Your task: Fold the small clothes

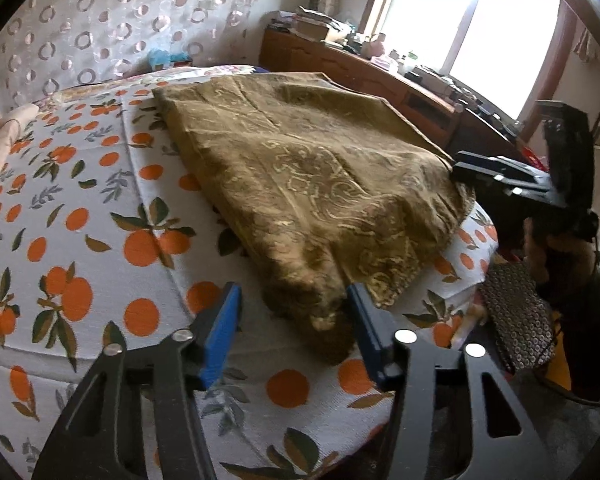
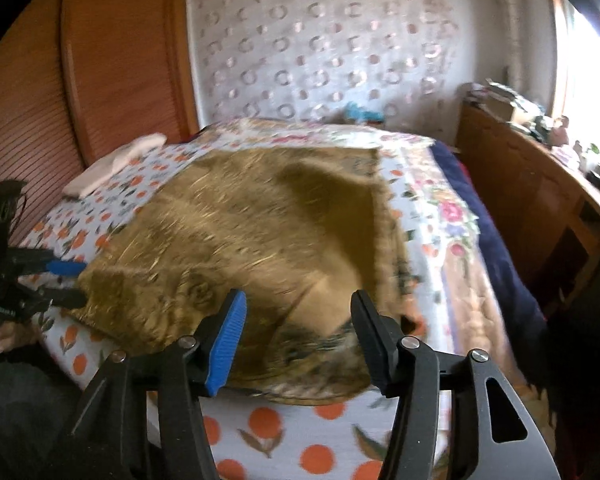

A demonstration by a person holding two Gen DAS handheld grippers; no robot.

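On the orange-print bedspread (image 1: 80, 240) lies the olive patterned cloth (image 1: 300, 168), folded over, long axis running away toward the headboard. The left tool (image 1: 296, 328) straddles its near corner, jaws apart, not pinching. The right tool (image 2: 298, 336) stands open over the opposite near corner.

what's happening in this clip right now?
A person with a handheld gripper in each hand is folding an olive-brown patterned cloth on a bed with an orange-print sheet. The cloth lies folded over. Both grippers sit at its near edge with jaws apart: the left gripper straddles one corner without pinching it, and the right gripper is open over the other corner. Neither grips the cloth at this moment.
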